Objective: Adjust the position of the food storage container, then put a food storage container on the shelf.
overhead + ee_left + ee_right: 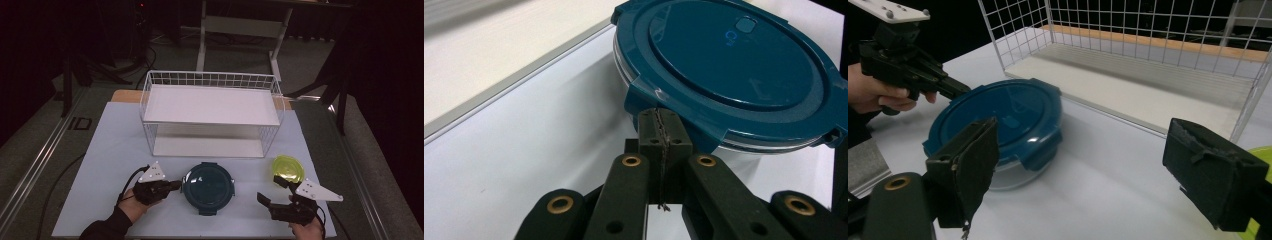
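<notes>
Blue is the colour of the one round box (208, 188) sitting near the front of the table, between the two grippers. It has a smooth, shiny lid with clip tabs around its edge, and a see-through bowl part shows under the lid in the left gripper view. One small round yellow-green lid or dish (288, 169) lies to its right, well apart from it and just ahead of the right gripper.

Two black grippers are here, one in each hand. The left gripper (176, 185) has its jaws pressed tight together with nothing between them, and its tip sits right at a clip tab on the left edge of the blue box; whether it touches I cannot tell. The right gripper (267, 190) has its jaws spread wide and holds nothing. Its pads (1215, 172) look soft and fuzzy.

One white wire rack (212, 114) with two flat shelves stands behind the box. One pale sheet (110, 150) covers the table under everything.
</notes>
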